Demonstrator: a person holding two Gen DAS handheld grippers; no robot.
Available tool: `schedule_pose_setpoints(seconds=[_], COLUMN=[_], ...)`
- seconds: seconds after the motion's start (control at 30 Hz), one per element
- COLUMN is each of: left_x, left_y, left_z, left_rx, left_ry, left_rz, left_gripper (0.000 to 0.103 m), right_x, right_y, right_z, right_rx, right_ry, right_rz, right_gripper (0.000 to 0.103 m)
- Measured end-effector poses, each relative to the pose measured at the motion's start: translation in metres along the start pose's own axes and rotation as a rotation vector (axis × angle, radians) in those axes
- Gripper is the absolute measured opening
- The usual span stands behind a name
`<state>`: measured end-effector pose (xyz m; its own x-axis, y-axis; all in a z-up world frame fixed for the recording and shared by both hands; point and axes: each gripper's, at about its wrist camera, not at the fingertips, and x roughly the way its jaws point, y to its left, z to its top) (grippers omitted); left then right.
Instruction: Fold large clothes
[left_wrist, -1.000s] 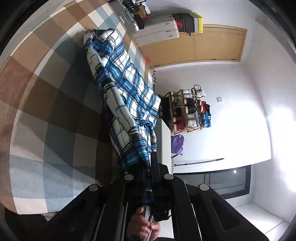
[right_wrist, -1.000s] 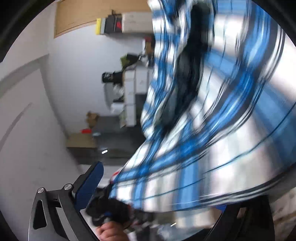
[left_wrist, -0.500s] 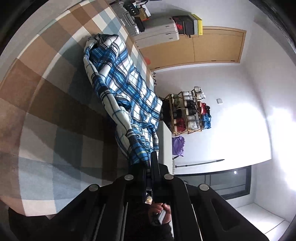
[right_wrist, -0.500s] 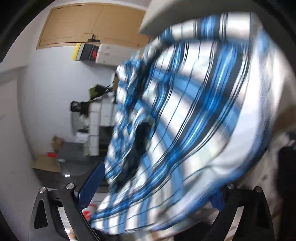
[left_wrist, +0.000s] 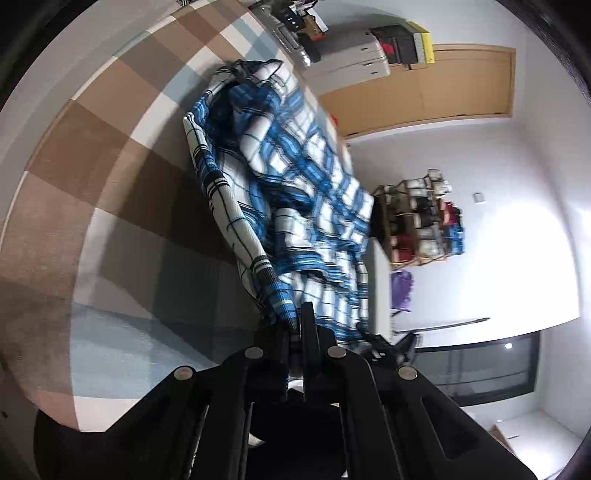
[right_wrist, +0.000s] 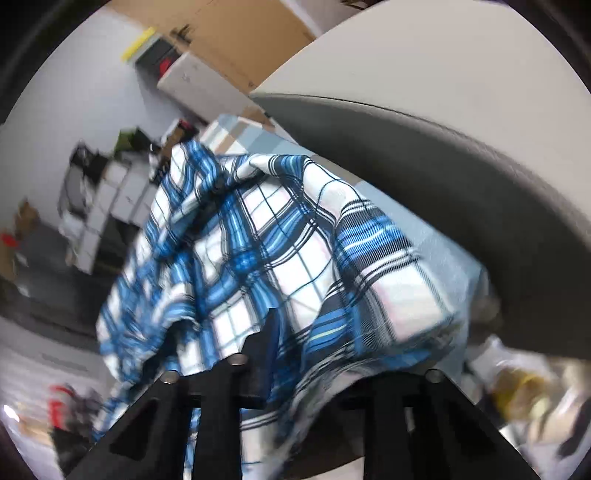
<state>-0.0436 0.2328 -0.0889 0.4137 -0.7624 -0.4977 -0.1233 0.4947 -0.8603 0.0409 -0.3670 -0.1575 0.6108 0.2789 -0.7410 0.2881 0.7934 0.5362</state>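
The left gripper (left_wrist: 295, 325) has its fingers clamped tight on a hem corner of the plaid shirt (left_wrist: 288, 192). The right gripper (right_wrist: 291, 354) is closing its fingers, with a fold of the same shirt lying between them. From there the cloth trails out in a rumpled strip across the checked blanket (left_wrist: 110, 177). It looks light, soft and limp, so it will likely sag and bunch; corners and hems seem the surest holds.
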Motion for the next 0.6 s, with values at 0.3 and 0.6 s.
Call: schedule_pose_setpoints(seconds=[0.3, 0.6], left_x=[0.009, 0.028], left_y=[0.004, 0.020], left_z=[-0.006, -0.010], left_rx=[0.034, -0.001], left_ry=[-0.013, 0.064], left_rz=[0.176, 0.322], left_gripper=[0.000, 0.006], right_x=[-0.004, -0.001], right_y=[0.000, 0.008], right_z=[-0.016, -0.014], right_rx=[-0.135, -0.122], right_ry=[-0.018, 0.001], right_rz=[-0.071, -0.027], right_gripper=[0.005, 0.005])
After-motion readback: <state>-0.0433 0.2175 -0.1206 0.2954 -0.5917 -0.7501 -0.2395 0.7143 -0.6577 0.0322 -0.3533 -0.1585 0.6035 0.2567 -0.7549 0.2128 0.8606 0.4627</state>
